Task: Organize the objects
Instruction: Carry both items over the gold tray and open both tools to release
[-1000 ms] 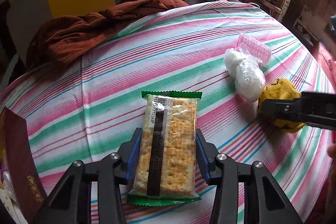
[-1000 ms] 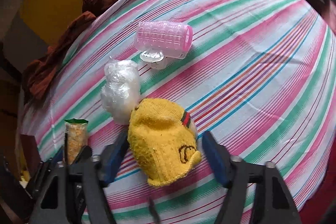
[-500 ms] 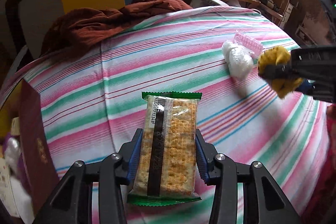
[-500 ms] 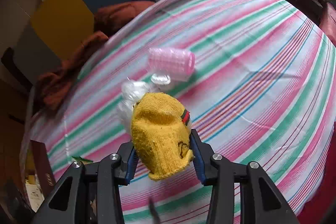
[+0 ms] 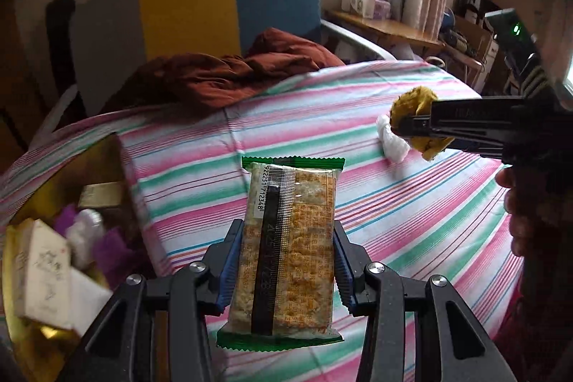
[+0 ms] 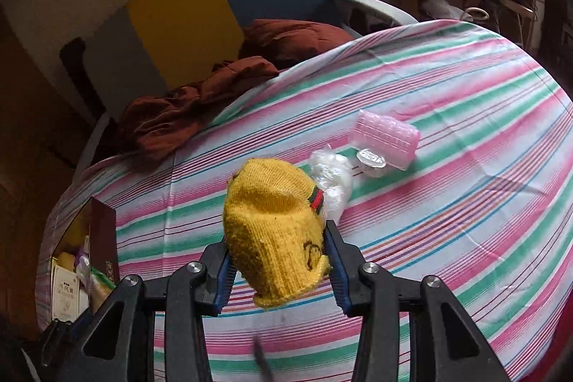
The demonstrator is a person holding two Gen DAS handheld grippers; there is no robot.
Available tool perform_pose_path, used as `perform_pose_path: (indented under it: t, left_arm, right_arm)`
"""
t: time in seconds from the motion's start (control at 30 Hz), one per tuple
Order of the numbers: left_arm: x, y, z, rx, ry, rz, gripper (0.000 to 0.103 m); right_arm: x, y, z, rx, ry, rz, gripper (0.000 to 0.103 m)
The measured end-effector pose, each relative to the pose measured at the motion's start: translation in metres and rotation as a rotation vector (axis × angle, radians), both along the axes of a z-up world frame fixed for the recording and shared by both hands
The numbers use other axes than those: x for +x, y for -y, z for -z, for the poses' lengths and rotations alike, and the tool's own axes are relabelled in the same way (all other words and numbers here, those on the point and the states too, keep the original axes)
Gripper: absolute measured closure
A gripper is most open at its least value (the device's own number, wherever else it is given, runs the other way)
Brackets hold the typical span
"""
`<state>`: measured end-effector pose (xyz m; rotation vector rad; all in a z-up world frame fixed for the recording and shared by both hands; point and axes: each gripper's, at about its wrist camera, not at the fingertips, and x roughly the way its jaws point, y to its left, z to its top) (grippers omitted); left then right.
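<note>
My left gripper (image 5: 284, 260) is shut on a cracker packet (image 5: 288, 249) with green ends, held above the striped cloth. My right gripper (image 6: 277, 260) is shut on a yellow knitted item (image 6: 274, 228) and holds it in the air; it also shows in the left wrist view (image 5: 417, 120). A dark red box (image 5: 64, 238) lined in gold, with several items inside, sits at the left; it also shows in the right wrist view (image 6: 91, 256). A clear plastic bundle (image 6: 331, 178) and a pink ribbed plastic case (image 6: 388, 138) lie on the cloth.
The striped cloth (image 6: 447, 238) covers the round table. A brown garment (image 5: 229, 74) lies at the far edge against a chair (image 5: 200, 9) with yellow, grey and blue panels. A wooden shelf (image 5: 383, 24) with boxes stands behind.
Both grippers have risen from the table with their loads. The right gripper closed on the yellow knitted item and lifted it. The left view swung so the box at the left shows its inside.
</note>
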<state>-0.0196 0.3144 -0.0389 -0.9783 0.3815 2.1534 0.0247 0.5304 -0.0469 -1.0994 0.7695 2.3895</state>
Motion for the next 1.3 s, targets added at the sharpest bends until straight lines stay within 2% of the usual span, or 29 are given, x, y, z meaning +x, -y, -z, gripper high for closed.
perform_pose_path:
  t: [0.17,0.53,0.67,0.83,1.03,1.3]
  left_arm:
    - [0.003,0.027,-0.014,0.028,-0.018,-0.031,0.057]
    - [0.004,0.081,-0.028,0.062,-0.059,-0.097,0.057]
    - [0.002,0.097,-0.031,0.072,-0.064,-0.118,0.057]
    - [-0.002,0.117,-0.032,0.083,-0.054,-0.143,0.057]
    - [-0.01,0.153,-0.031,0.101,-0.035,-0.208,0.057]
    - [-0.02,0.221,-0.035,0.131,-0.029,-0.356,0.056]
  right_arm:
    - [-0.007,0.012,-0.002,0.031,-0.009,-0.051,0.059]
    - [-0.035,0.065,0.005,0.083,0.042,-0.285,0.059]
    - [-0.041,0.087,0.011,0.078,0.072,-0.352,0.059]
    - [-0.038,0.104,0.012,0.025,0.067,-0.382,0.059]
    - [-0.032,0.142,0.007,-0.027,0.026,-0.438,0.059]
    - [-0.034,0.215,-0.014,-0.059,-0.074,-0.572,0.059]
